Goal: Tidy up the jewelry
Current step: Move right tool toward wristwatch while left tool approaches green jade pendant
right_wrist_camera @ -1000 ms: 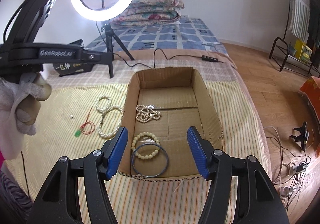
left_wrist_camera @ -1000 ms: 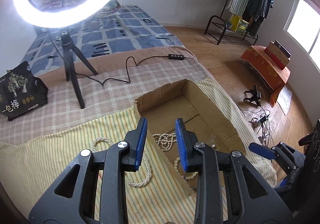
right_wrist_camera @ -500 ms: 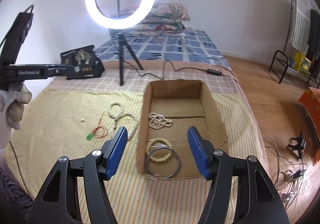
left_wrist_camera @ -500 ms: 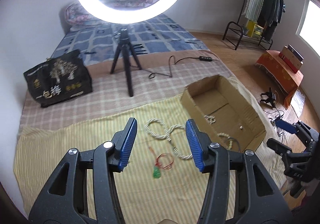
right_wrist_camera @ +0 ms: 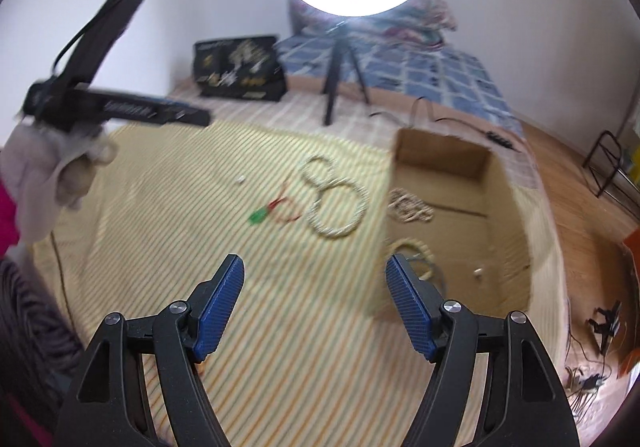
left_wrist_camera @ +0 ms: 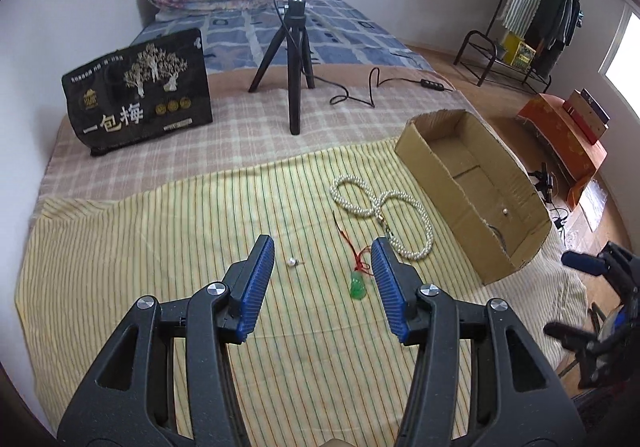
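Observation:
My left gripper (left_wrist_camera: 322,247) hangs open over the yellow striped cloth (left_wrist_camera: 160,247) with nothing between its blue pads. Just beyond its tips lie a small pearl stud (left_wrist_camera: 293,261) and a green pendant on a red cord (left_wrist_camera: 359,283). A pearl necklace (left_wrist_camera: 380,207) lies in a figure eight beside the cardboard box (left_wrist_camera: 440,175). My right gripper (right_wrist_camera: 314,263) is empty, its jaws opening, near the box's (right_wrist_camera: 440,163) front left corner. The right wrist view is blurred but shows the necklace (right_wrist_camera: 336,207), the pendant (right_wrist_camera: 260,215), and a pearl strand (right_wrist_camera: 408,207) and bead bracelet (right_wrist_camera: 412,251) inside the box.
A ring light on a black tripod (left_wrist_camera: 296,47) stands behind the cloth, its cable (left_wrist_camera: 372,87) trailing right. A black printed bag (left_wrist_camera: 140,87) leans at the back left. A gloved hand (right_wrist_camera: 60,175) holds the left gripper (right_wrist_camera: 120,111). The bed's edge drops off right of the box.
Both grippers have swung left, away from the box and over the striped cloth. The left jaws went from nearly shut to open; the right jaws have spread wider.

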The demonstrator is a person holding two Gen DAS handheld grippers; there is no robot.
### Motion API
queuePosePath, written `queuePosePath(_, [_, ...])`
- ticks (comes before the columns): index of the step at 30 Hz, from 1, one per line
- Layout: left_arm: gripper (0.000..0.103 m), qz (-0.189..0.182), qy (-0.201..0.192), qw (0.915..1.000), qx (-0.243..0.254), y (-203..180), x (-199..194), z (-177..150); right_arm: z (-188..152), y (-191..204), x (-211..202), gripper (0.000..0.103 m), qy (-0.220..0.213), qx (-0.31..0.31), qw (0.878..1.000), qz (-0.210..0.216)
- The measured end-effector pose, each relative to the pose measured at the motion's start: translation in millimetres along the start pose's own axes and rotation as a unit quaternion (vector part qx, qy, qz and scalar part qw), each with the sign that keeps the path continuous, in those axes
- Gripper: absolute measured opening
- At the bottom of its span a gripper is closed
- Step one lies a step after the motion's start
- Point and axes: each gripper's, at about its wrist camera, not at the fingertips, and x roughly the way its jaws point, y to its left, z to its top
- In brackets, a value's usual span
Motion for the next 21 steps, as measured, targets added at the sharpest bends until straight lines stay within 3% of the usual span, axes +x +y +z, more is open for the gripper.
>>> queuePosePath(8, [0.052, -0.025, 0.051, 0.9984, -0.004, 5.4, 29.9, -17.5, -25.8, 42.4, 26.7, 0.073, 0.072, -0.026, 0.995, 0.057])
queuePosePath(12, [0.051, -0.034, 0.067, 0.9972, -0.004, 4.6, 38.8, -23.3, -41.3, 62.6, 41.8, 0.062, 0.113, -0.044, 0.989, 0.091])
queuePosePath(21, [0.051, -0.048, 0.093, 0.9943, 0.021, -11.2, 53.6, -36.9, -60.9, 83.6, 60.7, 0.045, 0.159, -0.067, 0.979, 0.108])
